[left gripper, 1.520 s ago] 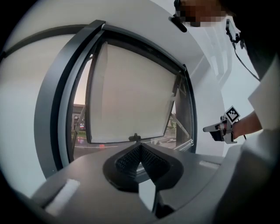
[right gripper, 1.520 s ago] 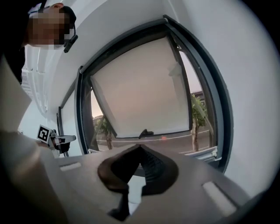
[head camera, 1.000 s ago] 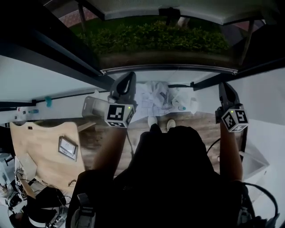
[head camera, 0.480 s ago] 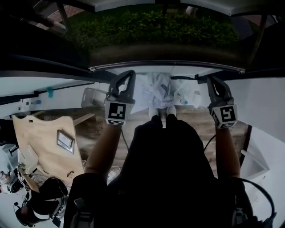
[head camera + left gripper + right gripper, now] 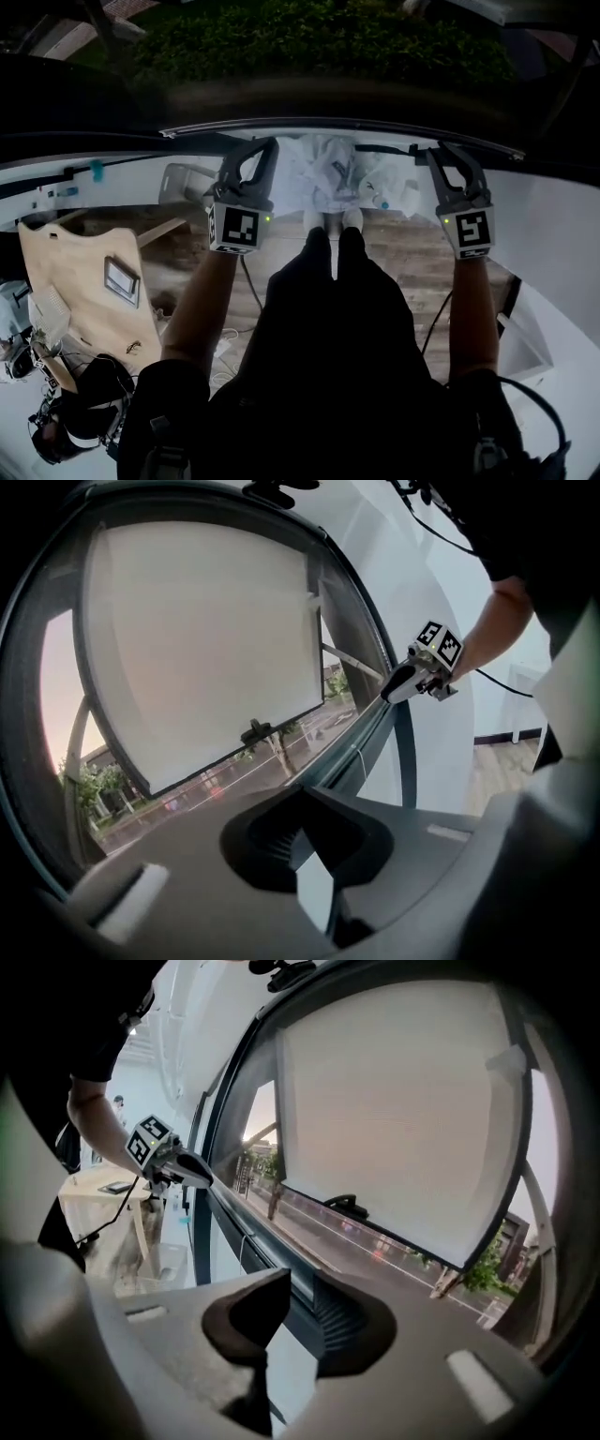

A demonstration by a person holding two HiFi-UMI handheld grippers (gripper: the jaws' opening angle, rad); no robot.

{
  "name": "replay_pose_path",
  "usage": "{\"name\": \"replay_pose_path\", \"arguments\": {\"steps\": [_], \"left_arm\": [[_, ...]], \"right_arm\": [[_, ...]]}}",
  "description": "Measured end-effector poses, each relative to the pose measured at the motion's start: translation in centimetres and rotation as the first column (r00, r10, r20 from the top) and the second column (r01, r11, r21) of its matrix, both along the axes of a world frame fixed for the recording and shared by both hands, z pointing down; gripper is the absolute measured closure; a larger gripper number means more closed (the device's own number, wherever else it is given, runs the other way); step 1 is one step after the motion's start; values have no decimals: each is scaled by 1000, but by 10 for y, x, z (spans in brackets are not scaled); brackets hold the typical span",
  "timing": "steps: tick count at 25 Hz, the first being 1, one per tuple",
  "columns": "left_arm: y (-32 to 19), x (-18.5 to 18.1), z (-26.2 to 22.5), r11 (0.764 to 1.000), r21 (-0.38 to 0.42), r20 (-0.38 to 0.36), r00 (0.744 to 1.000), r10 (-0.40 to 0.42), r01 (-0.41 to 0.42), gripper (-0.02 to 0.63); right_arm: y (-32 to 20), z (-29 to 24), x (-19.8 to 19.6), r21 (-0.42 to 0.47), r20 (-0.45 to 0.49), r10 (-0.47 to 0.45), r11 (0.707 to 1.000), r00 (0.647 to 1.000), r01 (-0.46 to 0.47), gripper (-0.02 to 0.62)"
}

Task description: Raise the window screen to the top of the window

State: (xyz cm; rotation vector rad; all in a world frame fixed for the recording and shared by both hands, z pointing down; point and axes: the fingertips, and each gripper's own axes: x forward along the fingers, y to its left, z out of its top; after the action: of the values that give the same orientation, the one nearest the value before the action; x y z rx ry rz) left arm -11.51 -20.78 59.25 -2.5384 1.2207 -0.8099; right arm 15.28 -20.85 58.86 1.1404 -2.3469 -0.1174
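Currently the left gripper (image 5: 255, 146) and right gripper (image 5: 441, 150) each clamp the window screen's bottom rail (image 5: 347, 123), well apart along it, the window's top frame (image 5: 187, 497) far above. Uneven lifting could tilt and jam the rail, and shallow grips might slip.

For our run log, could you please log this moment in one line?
left gripper: shut on screen bar | right gripper: shut on screen bar | screen bar: low in window
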Motion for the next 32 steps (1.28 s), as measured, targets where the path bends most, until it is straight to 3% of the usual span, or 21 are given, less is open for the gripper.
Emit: {"name": "replay_pose_path", "arguments": {"steps": [6,8,13,17,23,32], "left_arm": [[-9,22,24,999,-35,4,1000,25,-25,546],[-9,27,33,998,-47,27,999,36,-35,514],[-12,25,54,996,-87,116,993,26,-16,512],[-16,22,55,998,-65,151,988,14,-4,512],[-20,19,59,999,-48,206,979,-4,14,515],[-22,18,43,999,47,235,971,-37,27,518]], "right_arm": [[0,17,-4,65,-271,-65,994,960,86,522],[0,25,-1,69,-350,-63,993,935,93,512],[-8,42,4,75,-505,-49,992,862,101,505],[-12,41,8,119,-554,-17,988,833,99,505],[-17,53,11,88,-588,-33,991,808,105,505],[-16,53,11,83,-570,-37,991,820,103,505]]}}
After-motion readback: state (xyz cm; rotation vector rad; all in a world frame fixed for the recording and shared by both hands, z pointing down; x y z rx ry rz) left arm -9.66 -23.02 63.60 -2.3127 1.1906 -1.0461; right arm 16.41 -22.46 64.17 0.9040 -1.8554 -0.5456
